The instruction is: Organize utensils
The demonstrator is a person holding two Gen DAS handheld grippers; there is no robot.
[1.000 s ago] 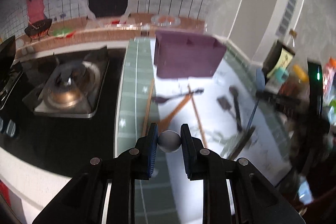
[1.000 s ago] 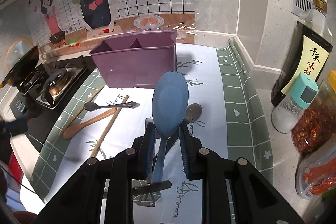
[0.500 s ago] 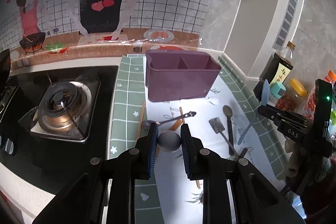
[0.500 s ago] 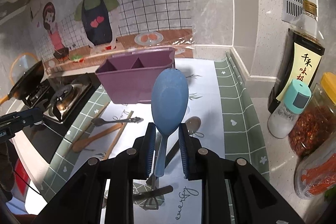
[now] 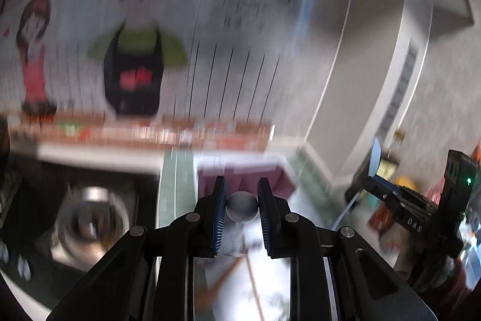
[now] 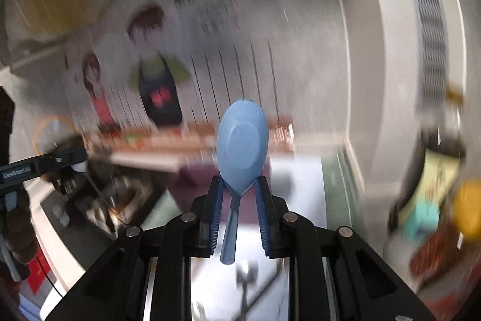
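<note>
My left gripper point(image 5: 241, 197) is shut on a metal spoon point(image 5: 242, 206), whose round bowl shows between the pads. The purple utensil holder point(image 5: 279, 181) lies blurred just beyond and below it. My right gripper point(image 6: 239, 194) is shut on a blue plastic spoon point(image 6: 242, 145), bowl up and standing upright above the fingers. The purple holder point(image 6: 195, 181) shows blurred behind it. In the left wrist view the right gripper point(image 5: 371, 184) with its blue spoon point(image 5: 375, 158) is at the right. In the right wrist view the left gripper's body point(image 6: 39, 166) is at the left.
A gas stove point(image 5: 90, 218) is at the left. Bottles and jars point(image 6: 433, 200) stand at the right by the wall corner. Wooden utensils point(image 5: 249, 285) lie on the white mat below. Both views are motion-blurred and tilted up at the cartoon wall.
Both grippers have lifted and tilted upward with their spoons held. The views now show more wall and less counter, and the holder has dropped low in both views.
</note>
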